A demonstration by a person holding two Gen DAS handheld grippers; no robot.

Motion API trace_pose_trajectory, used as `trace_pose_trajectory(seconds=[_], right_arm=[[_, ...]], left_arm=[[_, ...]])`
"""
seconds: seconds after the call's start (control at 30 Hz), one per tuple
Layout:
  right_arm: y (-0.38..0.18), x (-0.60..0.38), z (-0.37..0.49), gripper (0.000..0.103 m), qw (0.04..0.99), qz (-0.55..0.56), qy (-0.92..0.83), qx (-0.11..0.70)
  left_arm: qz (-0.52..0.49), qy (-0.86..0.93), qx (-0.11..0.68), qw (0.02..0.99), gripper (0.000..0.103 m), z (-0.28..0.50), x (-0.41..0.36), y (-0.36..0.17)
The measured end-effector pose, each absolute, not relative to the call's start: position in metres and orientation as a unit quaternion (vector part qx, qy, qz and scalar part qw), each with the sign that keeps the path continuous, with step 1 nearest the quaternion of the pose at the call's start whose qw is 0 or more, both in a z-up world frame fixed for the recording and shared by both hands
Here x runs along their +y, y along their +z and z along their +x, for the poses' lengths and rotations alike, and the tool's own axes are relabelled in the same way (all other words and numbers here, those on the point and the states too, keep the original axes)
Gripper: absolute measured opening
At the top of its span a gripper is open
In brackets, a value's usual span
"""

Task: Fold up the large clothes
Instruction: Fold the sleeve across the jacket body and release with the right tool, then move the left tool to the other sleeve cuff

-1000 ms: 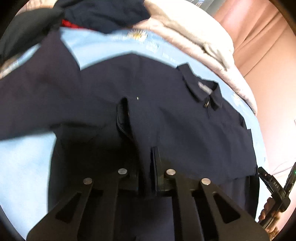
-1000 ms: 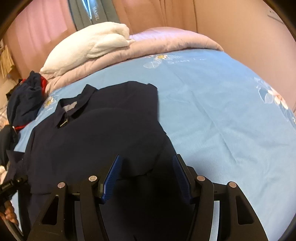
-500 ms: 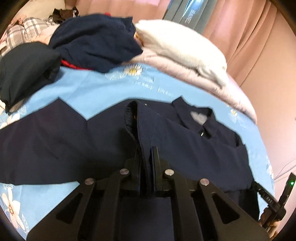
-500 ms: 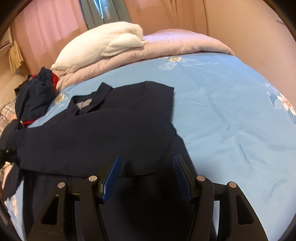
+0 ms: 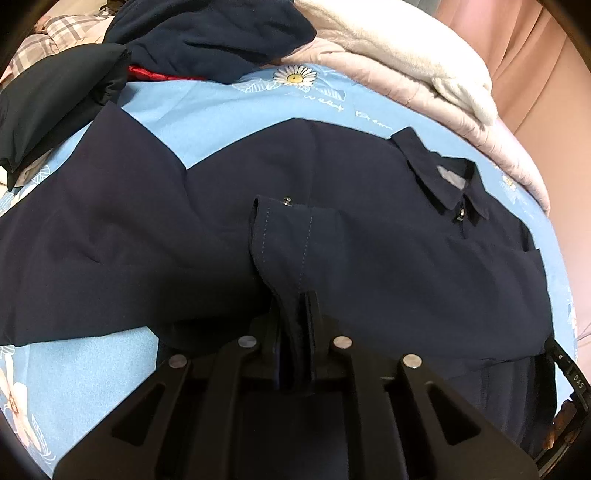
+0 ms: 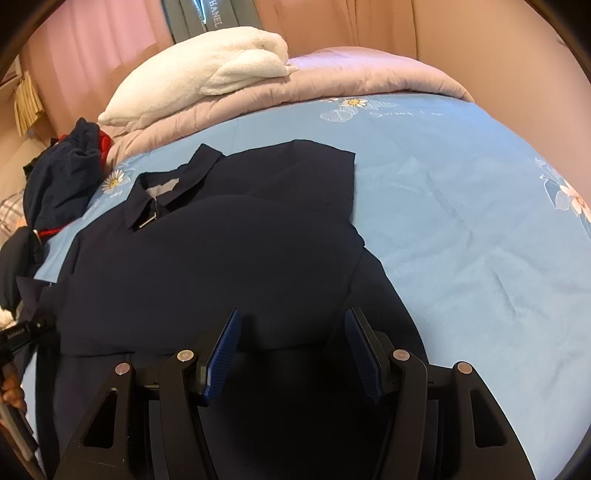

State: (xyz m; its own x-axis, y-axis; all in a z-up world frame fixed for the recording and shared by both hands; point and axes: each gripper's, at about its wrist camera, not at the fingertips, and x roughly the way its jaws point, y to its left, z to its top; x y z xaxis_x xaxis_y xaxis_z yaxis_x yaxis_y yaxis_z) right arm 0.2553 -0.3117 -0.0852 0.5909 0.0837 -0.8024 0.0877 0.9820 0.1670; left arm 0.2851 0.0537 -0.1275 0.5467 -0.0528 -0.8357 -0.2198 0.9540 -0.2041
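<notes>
A navy collared garment (image 5: 369,236) lies spread front-up on a light blue floral bedsheet (image 6: 461,221), its collar (image 5: 439,181) toward the pink quilt (image 6: 332,77) and white blanket (image 6: 207,74) at the head of the bed; the left gripper (image 5: 295,317) is pinched on the stitched cuff (image 5: 284,236) of one sleeve, which it holds laid across the chest; its jaws have just been opening a little, yet the cloth remains gripped between the pads; the right gripper (image 6: 291,347) hangs with its blue pads (image 6: 223,343) apart at a middling width and nothing between them, poised over the lower body of the garment, whose right-hand side appears already turned in to a straight edge.

The fabric looks thin, soft and light, with no stiffness of its own, so it should drape and drag rather than hold a shape; the doubled, stitched cuff is likely the firmest place to grip, as are the hem and seams; a pinch on a single layer in mid-panel would probably only bunch it; smooth weave of this kind may slip from narrow pads if the pinch loosens before the sleeve rests flat.

A heap of dark clothes (image 5: 207,33) with a flash of red waits near the pillow end, apart from the work.
</notes>
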Motion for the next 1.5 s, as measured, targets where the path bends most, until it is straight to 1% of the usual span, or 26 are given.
trace_pose_trajectory(seconds=[0.1,0.2,0.27,0.3,0.37,0.43,0.47,0.5,0.53,0.57,0.63,0.67,0.73,0.8,0.83,0.87,0.9,0.97,1.03,1.13,1.5], right_arm=[[-0.087,-0.311,0.254,0.059,0.888,0.092,-0.005,0.451],[-0.087,-0.31,0.253,0.059,0.889,0.086,-0.009,0.45],[-0.085,-0.309,0.251,0.059,0.89,0.083,-0.011,0.449],[-0.083,-0.309,0.249,0.059,0.89,0.082,-0.012,0.448],[-0.075,-0.309,0.244,0.059,0.895,0.081,-0.013,0.438],[-0.067,-0.309,0.24,0.059,0.899,0.083,-0.009,0.431],[-0.06,-0.309,0.235,0.059,0.901,0.084,-0.009,0.425],[-0.055,-0.309,0.231,0.059,0.904,0.087,-0.009,0.418],[-0.05,-0.308,0.227,0.059,0.907,0.091,-0.009,0.412],[-0.043,-0.308,0.219,0.065,0.91,0.099,-0.006,0.402],[-0.032,-0.307,0.208,0.074,0.917,0.113,0.0,0.384],[-0.026,-0.306,0.201,0.074,0.92,0.121,0.005,0.373],[-0.017,-0.302,0.19,0.075,0.922,0.127,0.011,0.366],[-0.009,-0.298,0.178,0.081,0.924,0.133,0.016,0.357],[-0.006,-0.296,0.172,0.088,0.926,0.134,0.016,0.352],[-0.003,-0.295,0.169,0.092,0.928,0.136,0.015,0.346],[-0.001,-0.293,0.165,0.094,0.93,0.135,0.012,0.341],[0.001,-0.288,0.157,0.101,0.932,0.132,0.003,0.338],[0.0,-0.281,0.148,0.101,0.935,0.121,-0.004,0.333],[-0.005,-0.272,0.138,0.101,0.935,0.109,-0.011,0.338],[-0.004,-0.261,0.119,0.101,0.934,0.12,-0.024,0.337]], left_arm=[[-0.153,0.057,0.489,0.857,0.016,0.29,0.056,-0.137],[-0.172,0.066,0.493,0.85,0.016,0.292,0.059,-0.137],[-0.164,0.067,0.495,0.851,0.02,0.289,0.057,-0.131],[-0.163,0.066,0.496,0.851,0.024,0.286,0.058,-0.126],[-0.174,0.059,0.49,0.852,0.039,0.277,0.062,-0.113],[-0.184,0.064,0.47,0.861,0.069,0.264,0.069,-0.094],[-0.186,0.07,0.453,0.869,0.075,0.254,0.075,-0.081],[-0.187,0.076,0.439,0.875,0.084,0.245,0.08,-0.07],[-0.189,0.083,0.424,0.882,0.09,0.233,0.088,-0.059],[-0.193,0.09,0.414,0.885,0.093,0.224,0.095,-0.05],[-0.205,0.107,0.393,0.89,0.094,0.203,0.113,-0.034],[-0.211,0.117,0.386,0.891,0.094,0.195,0.121,-0.029],[-0.222,0.141,0.375,0.889,0.1,0.178,0.139,-0.021],[-0.234,0.173,0.358,0.887,0.101,0.156,0.162,-0.015],[-0.24,0.194,0.351,0.884,0.103,0.143,0.175,-0.013],[-0.247,0.21,0.346,0.88,0.103,0.134,0.184,-0.014],[-0.253,0.225,0.342,0.877,0.103,0.127,0.193,-0.015],[-0.269,0.262,0.336,0.864,0.103,0.11,0.213,-0.022],[-0.273,0.32,0.343,0.84,0.103,0.097,0.232,-0.036],[-0.271,0.351,0.352,0.825,0.102,0.085,0.251,-0.053],[-0.372,0.337,0.35,0.791,0.102,0.065,0.311,-0.11]])
